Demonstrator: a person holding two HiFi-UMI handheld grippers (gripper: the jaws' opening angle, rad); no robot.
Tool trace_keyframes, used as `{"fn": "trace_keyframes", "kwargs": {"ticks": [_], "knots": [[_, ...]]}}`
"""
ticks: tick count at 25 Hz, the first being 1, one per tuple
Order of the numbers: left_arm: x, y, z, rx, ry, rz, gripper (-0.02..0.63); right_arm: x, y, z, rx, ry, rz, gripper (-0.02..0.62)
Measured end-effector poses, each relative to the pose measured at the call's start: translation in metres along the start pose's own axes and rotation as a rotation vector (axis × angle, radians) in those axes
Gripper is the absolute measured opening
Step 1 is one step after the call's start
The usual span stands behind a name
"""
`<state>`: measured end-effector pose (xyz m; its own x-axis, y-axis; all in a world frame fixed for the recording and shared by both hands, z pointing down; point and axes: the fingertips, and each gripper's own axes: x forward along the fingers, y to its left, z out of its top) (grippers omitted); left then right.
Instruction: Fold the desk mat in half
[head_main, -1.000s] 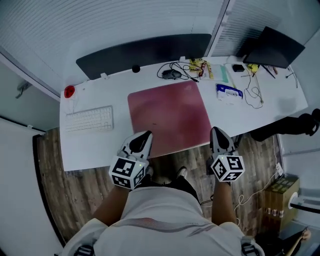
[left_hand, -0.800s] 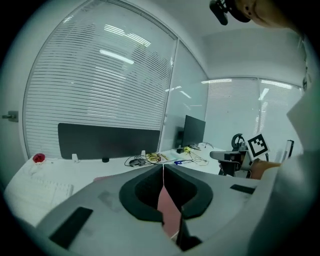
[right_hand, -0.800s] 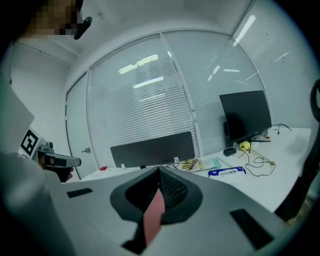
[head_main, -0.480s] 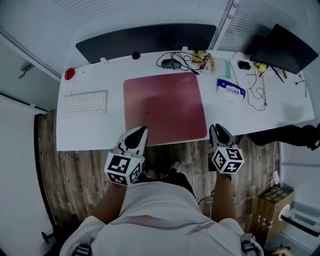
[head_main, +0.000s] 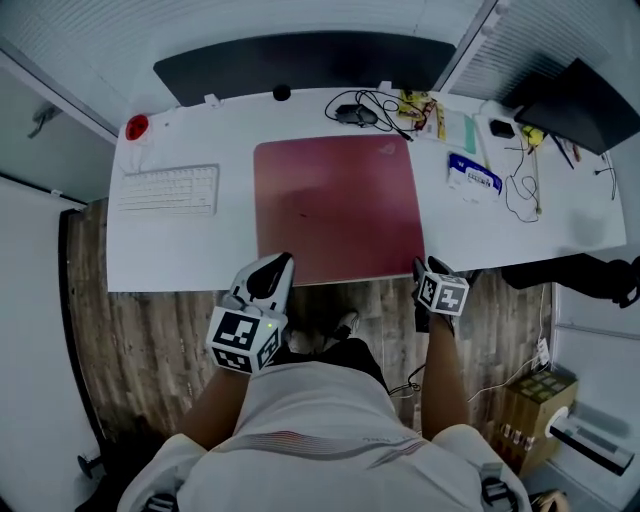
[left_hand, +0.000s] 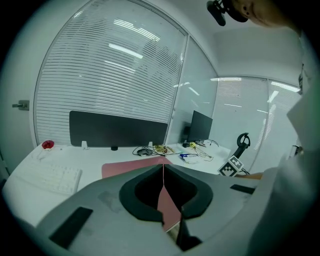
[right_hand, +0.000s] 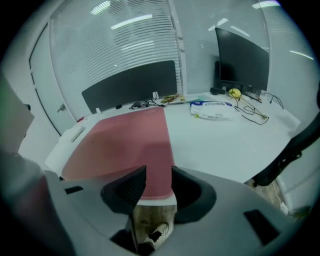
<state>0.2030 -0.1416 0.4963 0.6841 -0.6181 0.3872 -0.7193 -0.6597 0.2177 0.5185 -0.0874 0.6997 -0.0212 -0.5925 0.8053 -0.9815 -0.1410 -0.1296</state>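
Observation:
The dark pink desk mat (head_main: 335, 210) lies flat on the white desk (head_main: 180, 250), its front edge at the desk's front edge. My left gripper (head_main: 280, 262) hovers at the mat's front left corner; in the left gripper view its jaws (left_hand: 163, 172) meet in a thin line, shut, with the mat (left_hand: 122, 169) beyond them. My right gripper (head_main: 420, 268) is at the mat's front right corner. In the right gripper view its jaws (right_hand: 159, 172) are opening, and the mat's (right_hand: 125, 140) front corner shows in the gap, untouched by the pads.
A white keyboard (head_main: 168, 189) and a red object (head_main: 137, 127) sit at the desk's left. Cables (head_main: 365, 108), a blue-white packet (head_main: 472, 175) and a dark monitor (head_main: 575, 90) crowd the back right. A black panel (head_main: 300, 62) runs along the back. A cardboard box (head_main: 535, 400) stands on the floor.
My right gripper has tilted toward the desk edge at the mat's front right corner. The left gripper has kept its place at the front left corner.

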Motion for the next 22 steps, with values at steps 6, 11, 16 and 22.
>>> {"fn": "trace_keyframes", "kwargs": {"ticks": [6, 11, 16, 22], "knots": [[-0.009, 0.013, -0.011, -0.007, 0.016, -0.006, 0.015, 0.026, -0.008, -0.021, 0.048, 0.099, -0.039, 0.229], [-0.010, 0.015, -0.018, -0.020, 0.034, -0.026, 0.015, 0.023, -0.012, -0.031, 0.035, 0.096, -0.084, 0.209], [-0.007, 0.017, -0.013, -0.011, 0.028, -0.035, 0.015, 0.027, -0.013, -0.024, 0.069, 0.056, -0.055, 0.233], [-0.002, 0.008, -0.018, -0.011, 0.044, -0.061, 0.015, 0.023, -0.019, -0.025, 0.110, 0.001, -0.047, 0.183]]}}
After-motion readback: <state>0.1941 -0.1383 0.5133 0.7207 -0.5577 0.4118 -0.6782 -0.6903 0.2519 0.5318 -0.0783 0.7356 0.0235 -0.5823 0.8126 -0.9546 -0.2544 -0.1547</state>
